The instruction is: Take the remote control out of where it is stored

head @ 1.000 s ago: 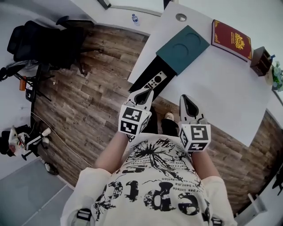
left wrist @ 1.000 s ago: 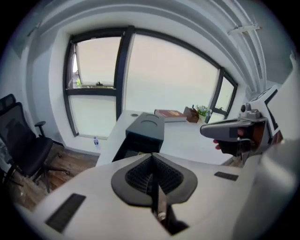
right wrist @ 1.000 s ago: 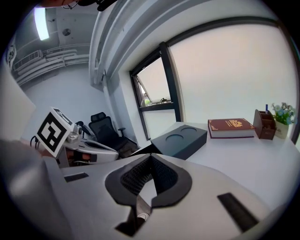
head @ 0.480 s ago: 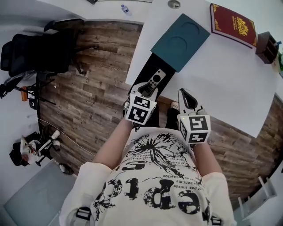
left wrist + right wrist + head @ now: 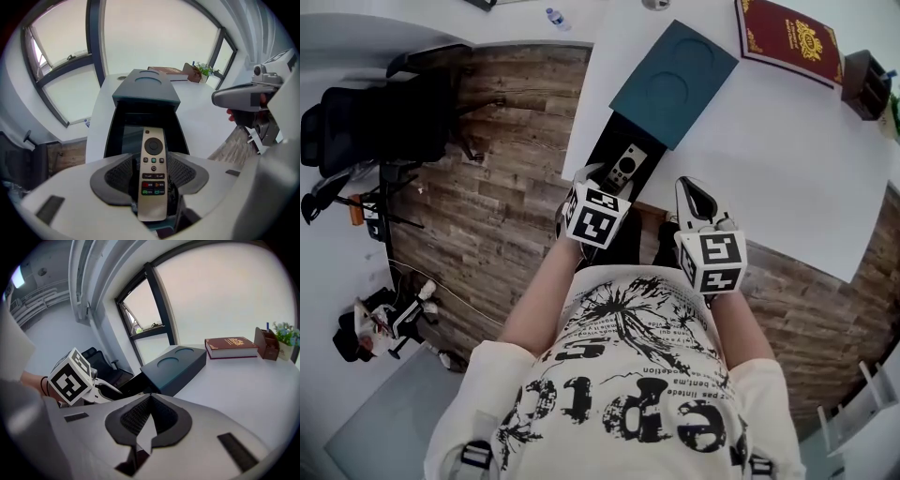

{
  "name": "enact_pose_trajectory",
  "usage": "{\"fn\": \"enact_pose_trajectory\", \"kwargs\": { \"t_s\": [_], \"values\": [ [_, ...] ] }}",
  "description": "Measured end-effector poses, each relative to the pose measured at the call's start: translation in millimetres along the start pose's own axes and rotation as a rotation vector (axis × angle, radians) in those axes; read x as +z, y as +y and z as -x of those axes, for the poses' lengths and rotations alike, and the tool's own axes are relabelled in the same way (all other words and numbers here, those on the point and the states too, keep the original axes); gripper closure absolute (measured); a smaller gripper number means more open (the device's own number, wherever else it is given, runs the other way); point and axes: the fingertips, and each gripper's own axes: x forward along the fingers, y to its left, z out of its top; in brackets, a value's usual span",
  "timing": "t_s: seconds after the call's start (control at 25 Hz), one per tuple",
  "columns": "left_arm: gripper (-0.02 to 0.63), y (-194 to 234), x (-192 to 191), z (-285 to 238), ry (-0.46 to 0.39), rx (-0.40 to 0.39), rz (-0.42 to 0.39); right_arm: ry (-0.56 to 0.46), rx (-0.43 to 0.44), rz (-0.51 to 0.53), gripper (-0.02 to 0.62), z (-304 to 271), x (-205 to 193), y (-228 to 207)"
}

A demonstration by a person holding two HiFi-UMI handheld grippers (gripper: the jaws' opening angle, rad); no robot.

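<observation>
A silver remote control (image 5: 153, 173) lies in the black drawer (image 5: 123, 137) pulled out of a teal box (image 5: 146, 89) at the white table's edge. My left gripper (image 5: 152, 161) is opening, its jaws on either side of the remote's near end and its pads clear of it. In the head view the remote (image 5: 625, 167) shows just beyond the left gripper (image 5: 598, 181). My right gripper (image 5: 696, 195) hangs to the right of the drawer at the table's edge. It is shut and holds nothing, as the right gripper (image 5: 149, 401) view shows.
On the white table (image 5: 769, 178), a red book (image 5: 787, 37) lies behind the teal box (image 5: 673, 80), and a brown pen holder (image 5: 867, 84) stands at far right. A black office chair (image 5: 384, 112) stands on the wooden floor at left.
The left gripper has moved forward to the drawer, so the remote's near end now lies between its jaws. The right gripper has hardly moved.
</observation>
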Motion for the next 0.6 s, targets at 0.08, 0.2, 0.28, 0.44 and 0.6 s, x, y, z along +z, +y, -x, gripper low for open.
{"fn": "enact_pose_trajectory", "kwargs": {
  "t_s": [0.08, 0.2, 0.28, 0.44, 0.6],
  "values": [
    [0.387, 0, -1, -3, 0.014, -0.006, -0.008, 0.004, -0.003, -0.009, 0.592, -1, -3, -1],
    [0.387, -4, -9, -13, 0.059, -0.024, -0.028, 0.005, -0.011, -0.023, 0.592, -1, -5, -4],
    [0.387, -6, -14, -18, 0.074, -0.022, -0.033, 0.002, -0.019, -0.027, 0.592, 0, -5, -6],
    [0.387, -6, -15, -21, 0.063, 0.002, -0.031, 0.003, -0.035, -0.032, 0.592, 3, -6, -12],
    [0.387, -2, -14, -21, 0.057, -0.001, -0.003, 0.000, -0.038, -0.030, 0.592, 4, -6, -12]
  ]
}}
